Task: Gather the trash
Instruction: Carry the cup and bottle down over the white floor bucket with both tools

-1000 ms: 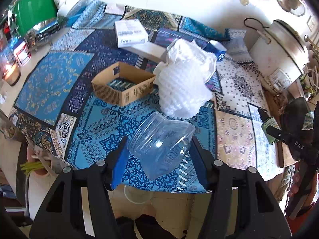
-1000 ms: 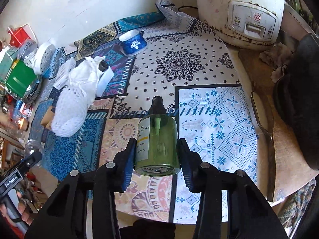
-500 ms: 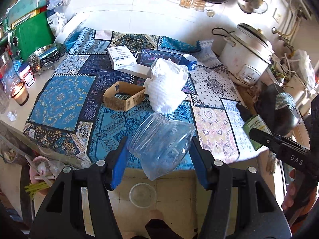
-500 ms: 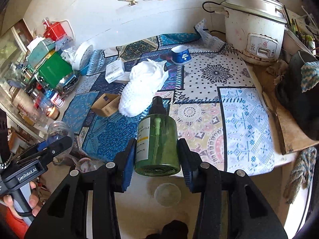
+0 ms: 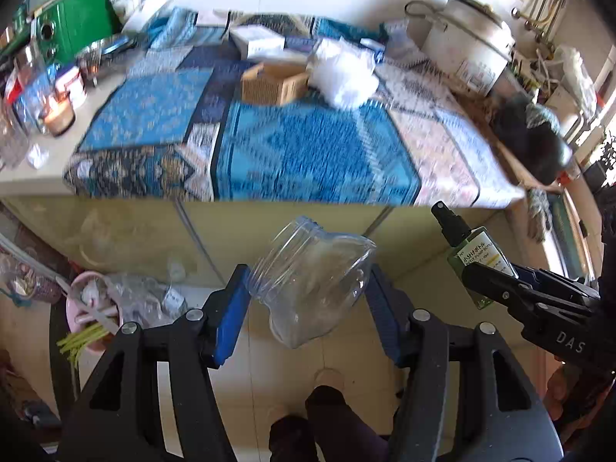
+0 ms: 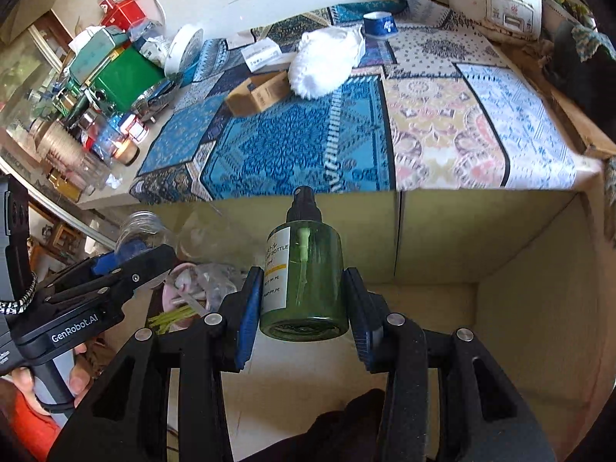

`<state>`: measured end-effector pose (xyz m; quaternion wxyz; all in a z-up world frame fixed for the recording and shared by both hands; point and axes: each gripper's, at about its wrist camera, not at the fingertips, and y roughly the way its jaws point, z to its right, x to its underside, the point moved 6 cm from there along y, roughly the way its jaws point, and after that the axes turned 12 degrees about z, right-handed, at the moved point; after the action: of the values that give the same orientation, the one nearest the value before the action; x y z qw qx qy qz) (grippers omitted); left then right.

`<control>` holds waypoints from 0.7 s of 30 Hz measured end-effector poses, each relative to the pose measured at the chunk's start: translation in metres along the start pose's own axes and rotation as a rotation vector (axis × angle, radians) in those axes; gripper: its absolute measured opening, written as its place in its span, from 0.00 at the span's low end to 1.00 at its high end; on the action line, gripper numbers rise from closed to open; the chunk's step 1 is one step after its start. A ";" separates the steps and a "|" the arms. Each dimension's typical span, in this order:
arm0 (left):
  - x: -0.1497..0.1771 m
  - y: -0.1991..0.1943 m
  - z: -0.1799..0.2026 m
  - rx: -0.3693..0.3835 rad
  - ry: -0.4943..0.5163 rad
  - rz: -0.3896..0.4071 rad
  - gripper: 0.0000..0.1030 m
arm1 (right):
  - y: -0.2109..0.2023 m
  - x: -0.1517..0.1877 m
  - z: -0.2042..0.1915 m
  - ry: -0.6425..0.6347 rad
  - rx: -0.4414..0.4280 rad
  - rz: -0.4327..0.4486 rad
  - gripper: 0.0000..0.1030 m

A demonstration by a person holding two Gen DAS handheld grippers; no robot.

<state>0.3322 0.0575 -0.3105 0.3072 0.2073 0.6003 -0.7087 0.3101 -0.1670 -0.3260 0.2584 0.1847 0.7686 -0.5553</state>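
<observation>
Now both loads have left the patterned cloth [image 5: 319,154]: left gripper [image 5: 306,300] clamps the clear jar [image 5: 312,281], right gripper [image 6: 304,300] clamps the green spray bottle [image 6: 304,277], pink bin [image 5: 92,308] at eight o'clock, likely next

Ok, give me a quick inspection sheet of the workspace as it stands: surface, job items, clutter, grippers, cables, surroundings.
Surface: patterned cloth covers the counter.
Job's things: clear plastic jar and green pump bottle, both held off the counter, over the floor.
Clutter: cardboard box, white netting, blue cup, white carton, lit candle.
Grippers: left gripper shut on the jar; right gripper shut on the bottle.
Cables: a cord at the rice cooker.
Surroundings: pink bin on the floor, holding rubbish; green tin.
</observation>
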 end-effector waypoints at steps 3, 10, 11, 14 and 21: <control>0.027 0.014 -0.007 -0.006 -0.013 -0.049 0.57 | 0.015 0.023 0.002 0.004 0.007 -0.052 0.37; 0.086 0.068 -0.018 -0.031 -0.025 -0.135 0.57 | 0.062 0.076 0.022 0.008 0.017 -0.160 0.37; 0.095 0.079 -0.020 -0.035 -0.030 -0.147 0.57 | 0.071 0.084 0.027 0.009 0.017 -0.175 0.37; 0.125 0.114 -0.025 -0.043 -0.052 -0.177 0.57 | 0.102 0.109 0.047 0.012 0.008 -0.213 0.37; 0.209 0.205 -0.046 -0.047 -0.133 -0.250 0.57 | 0.197 0.183 0.095 0.011 0.012 -0.319 0.37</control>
<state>0.3175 0.0452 -0.6060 0.2605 0.0760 0.6163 -0.7393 0.2945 -0.1961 -0.6091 0.1619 0.0650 0.7861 -0.5930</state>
